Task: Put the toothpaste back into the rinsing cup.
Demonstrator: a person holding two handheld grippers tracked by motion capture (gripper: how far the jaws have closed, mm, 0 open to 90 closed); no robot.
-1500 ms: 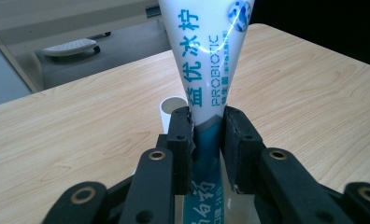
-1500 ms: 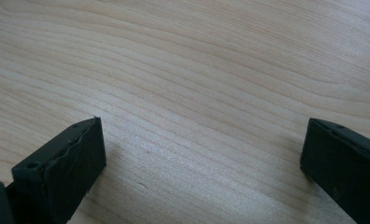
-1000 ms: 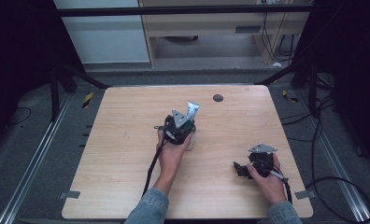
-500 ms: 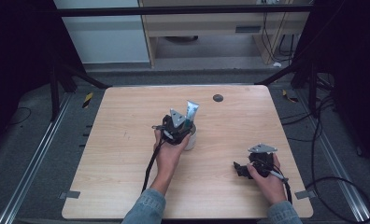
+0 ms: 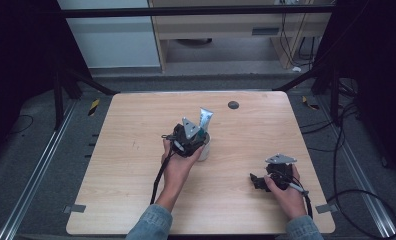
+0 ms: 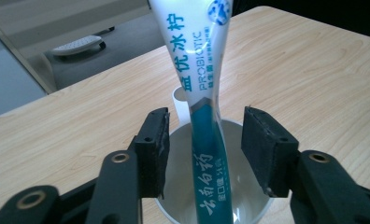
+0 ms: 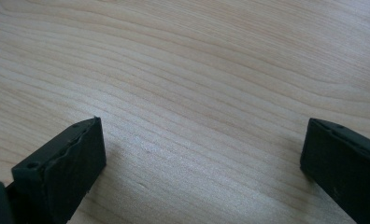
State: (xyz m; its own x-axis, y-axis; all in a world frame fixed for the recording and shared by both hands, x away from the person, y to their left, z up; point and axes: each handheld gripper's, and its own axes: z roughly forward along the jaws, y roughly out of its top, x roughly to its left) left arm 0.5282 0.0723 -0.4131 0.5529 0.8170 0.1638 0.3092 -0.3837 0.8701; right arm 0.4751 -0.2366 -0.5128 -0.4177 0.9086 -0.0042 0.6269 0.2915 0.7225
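Here, the landmark is the white cup, which stands a little left of the middle of the wooden table. Just left of the cup, the left gripper hangs at its rim, held by the person's left hand. In the left gripper view its jaws have just been opening: they now stand apart on either side of the toothpaste tube, with a clear gap between each pad and the tube, so nothing is pinched. The tube stands upright in the cup, its flat end up and leaning slightly. Its white upper part carries blue Chinese characters and the word "PROBIOTIC"; its teal lower part carries white Chinese script running down into the cup.

Beyond the cup, toward the far edge, a small dark round spot lies on the table. Well to the right of the cup and nearer the person, the right gripper lies low over bare wood in the right hand, its jaws spread wide with nothing between them.
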